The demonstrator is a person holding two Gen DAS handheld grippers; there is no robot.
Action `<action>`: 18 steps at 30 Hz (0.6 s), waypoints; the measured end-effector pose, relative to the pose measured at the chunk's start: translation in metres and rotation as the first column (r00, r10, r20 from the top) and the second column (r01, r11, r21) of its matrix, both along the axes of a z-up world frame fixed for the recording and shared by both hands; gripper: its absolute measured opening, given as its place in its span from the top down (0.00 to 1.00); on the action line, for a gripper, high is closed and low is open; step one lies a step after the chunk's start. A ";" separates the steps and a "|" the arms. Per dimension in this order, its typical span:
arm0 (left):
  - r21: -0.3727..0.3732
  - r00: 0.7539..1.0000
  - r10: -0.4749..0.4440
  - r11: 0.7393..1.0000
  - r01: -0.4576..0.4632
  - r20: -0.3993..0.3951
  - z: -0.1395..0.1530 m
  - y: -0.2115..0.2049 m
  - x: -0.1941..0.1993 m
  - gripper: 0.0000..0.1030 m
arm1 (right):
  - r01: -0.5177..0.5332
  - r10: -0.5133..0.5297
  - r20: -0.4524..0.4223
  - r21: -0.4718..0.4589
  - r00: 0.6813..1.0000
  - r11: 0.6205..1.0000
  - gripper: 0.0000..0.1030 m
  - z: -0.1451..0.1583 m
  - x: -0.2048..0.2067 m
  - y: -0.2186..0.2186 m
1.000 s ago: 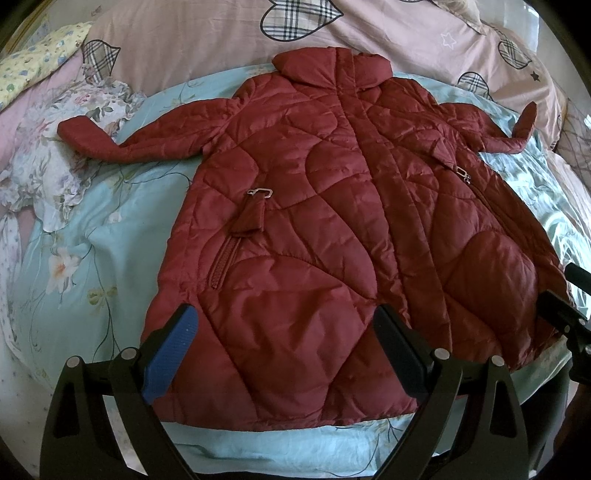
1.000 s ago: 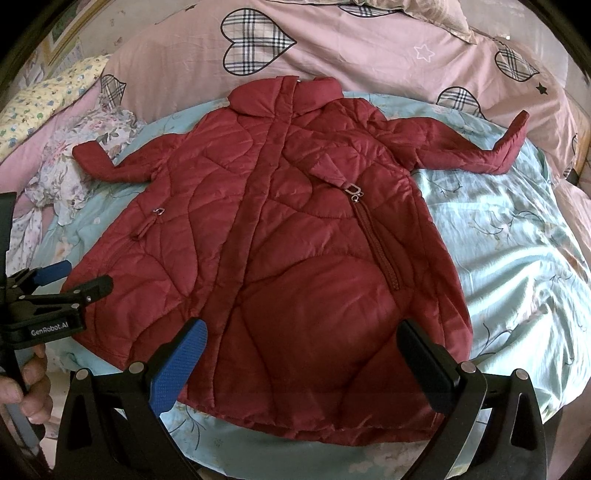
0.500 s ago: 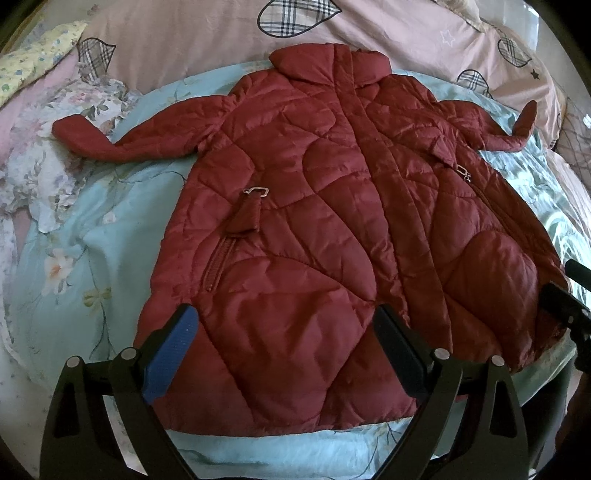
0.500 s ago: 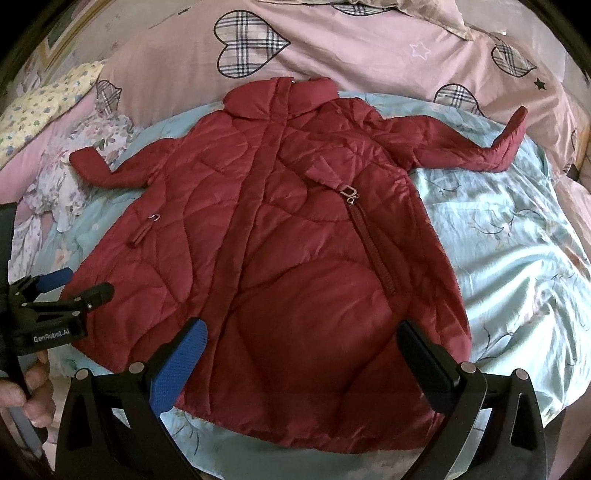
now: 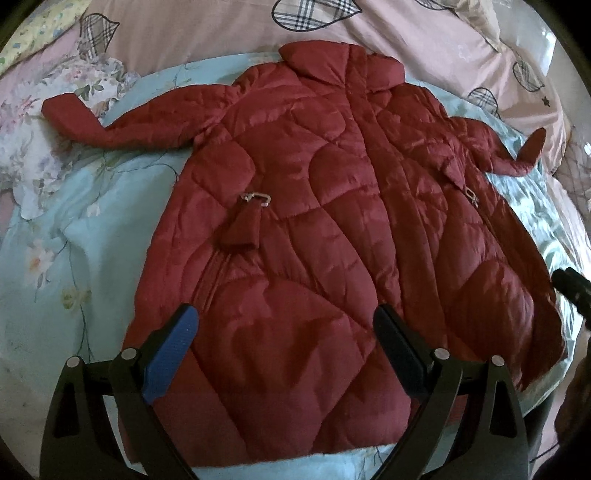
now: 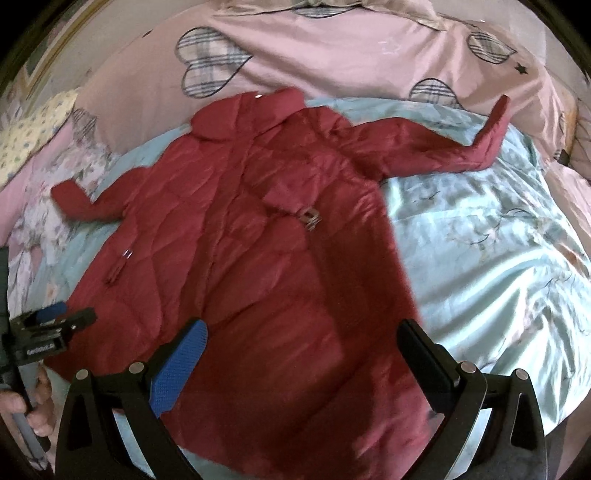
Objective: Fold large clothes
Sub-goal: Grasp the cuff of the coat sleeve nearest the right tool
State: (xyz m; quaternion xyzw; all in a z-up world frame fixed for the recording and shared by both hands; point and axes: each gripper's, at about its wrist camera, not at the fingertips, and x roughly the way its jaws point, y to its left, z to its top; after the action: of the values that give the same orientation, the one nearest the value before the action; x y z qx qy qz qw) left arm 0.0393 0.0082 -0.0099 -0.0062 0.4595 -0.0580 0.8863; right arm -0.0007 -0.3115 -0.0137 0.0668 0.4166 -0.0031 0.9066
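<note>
Left wrist view: a dark red quilted coat [image 5: 332, 229] lies spread flat, front up, on a pale blue floral bedspread [image 5: 74, 258], collar toward the pink quilt with plaid hearts [image 5: 221, 33], both sleeves stretched out to the sides. A metal clasp [image 5: 256, 198] sits on a small fabric tab on the coat's front. The left gripper [image 5: 284, 332] hangs above the hem with its jaws set wide, holding nothing. Right wrist view: the right gripper [image 6: 303, 343] is likewise spread wide and empty over the lower hem, and a metal buckle [image 6: 310, 218] shows at the coat's waist. A floral ruffled cloth [image 5: 33, 147] lies beyond the sleeve at left.
</note>
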 end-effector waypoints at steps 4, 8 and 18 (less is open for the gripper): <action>0.023 1.000 0.005 1.000 -0.005 -0.008 0.003 0.001 0.016 0.06 | 0.054 -0.054 0.009 0.051 0.998 0.997 0.00 0.004 0.017 -0.031; 0.012 0.999 0.008 1.000 -0.008 -0.036 0.003 0.003 0.033 0.06 | 0.095 -0.096 0.006 0.044 0.995 0.994 0.00 0.008 0.037 -0.061; 0.036 0.992 0.042 0.999 -0.038 -0.122 -0.008 0.005 0.080 0.05 | 0.284 -0.286 -0.004 0.121 0.958 0.951 0.00 0.004 0.100 -0.173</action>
State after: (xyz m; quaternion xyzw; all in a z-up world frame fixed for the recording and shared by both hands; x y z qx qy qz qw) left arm 0.1189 0.0130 -0.0175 -0.0041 0.5138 -0.0319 0.8573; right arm 0.0989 -0.4847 -0.0096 0.1806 0.3961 -0.1083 0.8937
